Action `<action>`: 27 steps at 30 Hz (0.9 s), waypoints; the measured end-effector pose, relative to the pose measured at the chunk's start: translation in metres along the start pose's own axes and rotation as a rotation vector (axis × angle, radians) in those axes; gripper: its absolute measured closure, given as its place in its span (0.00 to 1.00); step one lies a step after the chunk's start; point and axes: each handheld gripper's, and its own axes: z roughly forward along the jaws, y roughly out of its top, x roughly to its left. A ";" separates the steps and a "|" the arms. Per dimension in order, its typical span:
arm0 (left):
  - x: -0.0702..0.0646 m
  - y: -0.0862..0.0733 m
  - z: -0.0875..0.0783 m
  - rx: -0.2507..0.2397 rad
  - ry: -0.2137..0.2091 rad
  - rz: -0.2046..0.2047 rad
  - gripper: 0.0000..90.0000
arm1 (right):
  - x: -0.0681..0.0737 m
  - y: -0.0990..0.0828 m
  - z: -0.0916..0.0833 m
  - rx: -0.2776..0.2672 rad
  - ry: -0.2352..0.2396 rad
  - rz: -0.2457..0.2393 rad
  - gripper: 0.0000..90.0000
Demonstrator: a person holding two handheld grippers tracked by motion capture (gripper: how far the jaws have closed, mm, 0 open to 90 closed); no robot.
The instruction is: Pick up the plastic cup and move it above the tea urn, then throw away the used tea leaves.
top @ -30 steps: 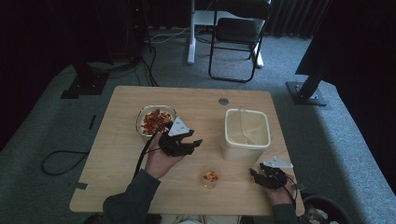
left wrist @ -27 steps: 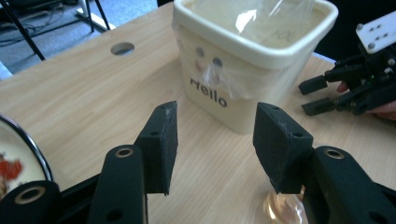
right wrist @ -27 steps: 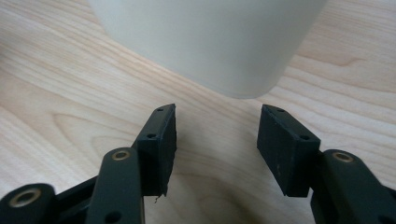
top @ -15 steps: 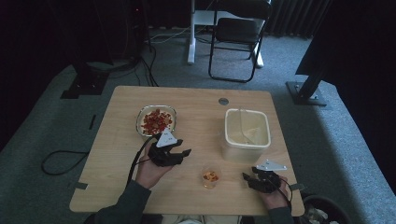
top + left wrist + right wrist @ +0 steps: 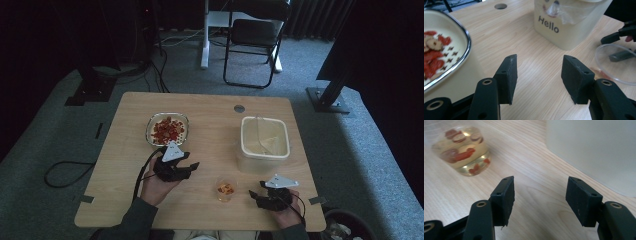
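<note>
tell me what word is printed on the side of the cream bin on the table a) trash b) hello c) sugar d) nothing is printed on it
b: the left gripper view shows "Hello" in dark letters on the front wall of the cream bin, which stands past the open, empty jaws of the left gripper on the wooden table.

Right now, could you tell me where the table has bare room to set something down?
The widest free patch is the table's left side, between its left edge and the bowl of red slices. The far strip around the round hole is bare too. It is crowded at the near right, where the small glass, the cream container and the right claw sit close.
</note>
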 end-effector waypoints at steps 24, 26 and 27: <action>0.001 -0.042 0.013 0.053 -0.131 -0.001 0.41 | 0.037 0.016 0.019 -0.023 0.159 -0.103 0.48; -0.011 -0.052 0.018 0.063 -0.138 0.026 0.38 | 0.040 0.018 0.022 -0.025 0.165 -0.114 0.49; -0.014 -0.054 0.020 0.062 -0.148 0.027 0.38 | 0.040 0.019 0.023 -0.026 0.164 -0.114 0.50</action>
